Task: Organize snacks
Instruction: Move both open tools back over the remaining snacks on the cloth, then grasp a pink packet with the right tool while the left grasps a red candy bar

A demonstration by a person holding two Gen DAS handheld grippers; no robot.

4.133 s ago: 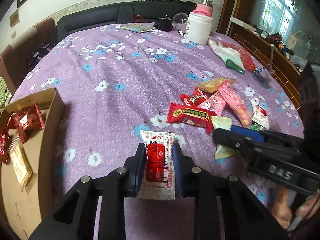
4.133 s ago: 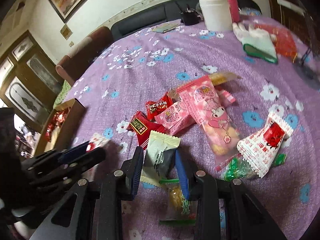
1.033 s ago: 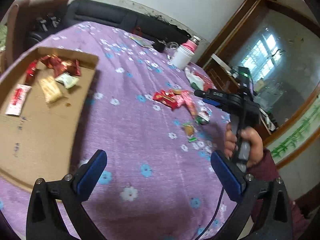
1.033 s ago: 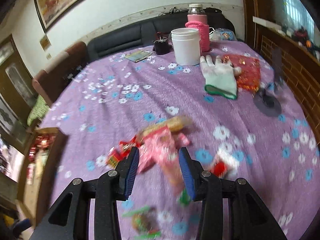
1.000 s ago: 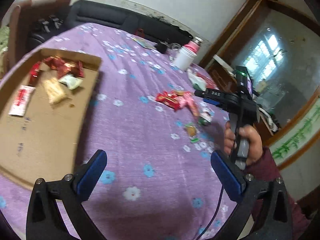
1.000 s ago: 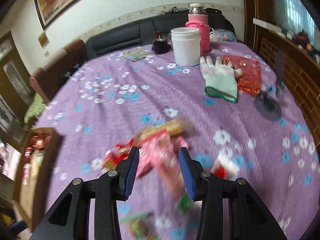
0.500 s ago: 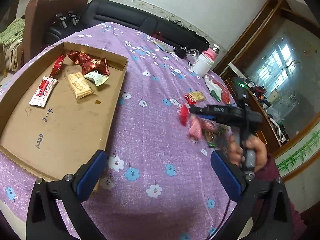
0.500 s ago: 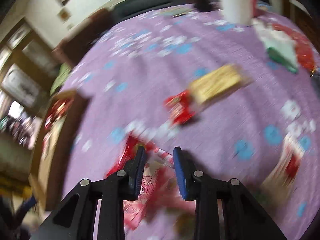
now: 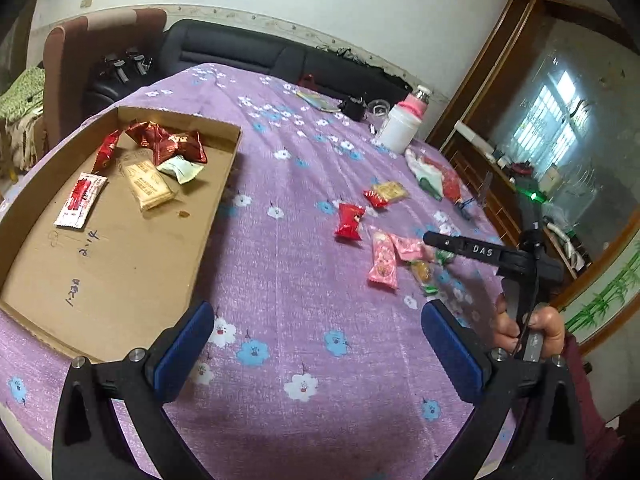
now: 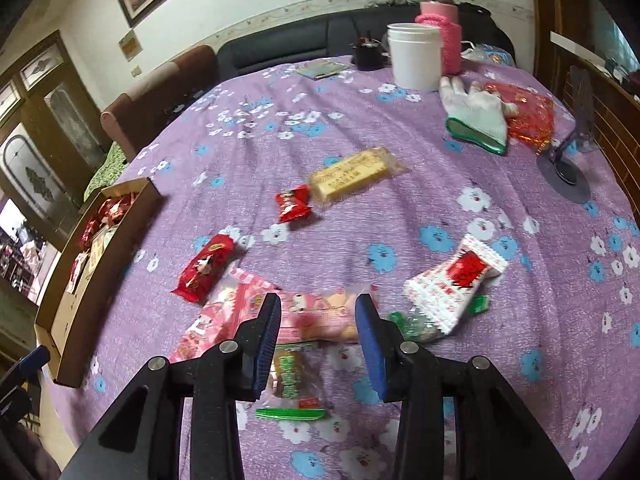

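Note:
My left gripper hangs wide open and empty above the purple cloth, beside the cardboard tray. In the tray lie red packets, a yellow bar and a white-red sachet. My right gripper is low over the loose snacks with its jaws opening. A pink packet lies on the cloth between its fingers. Around it are a larger pink packet, a red packet, a green candy and a white-red sachet.
Farther back lie a small red packet and a yellow bar. A white jar, pink bottle, glove, red bag and phone stand sit at the far right. A hand holds the right gripper.
The right gripper came down over the pink packets, and its jaws narrowed and then widened again. The left gripper stayed open and barely moved.

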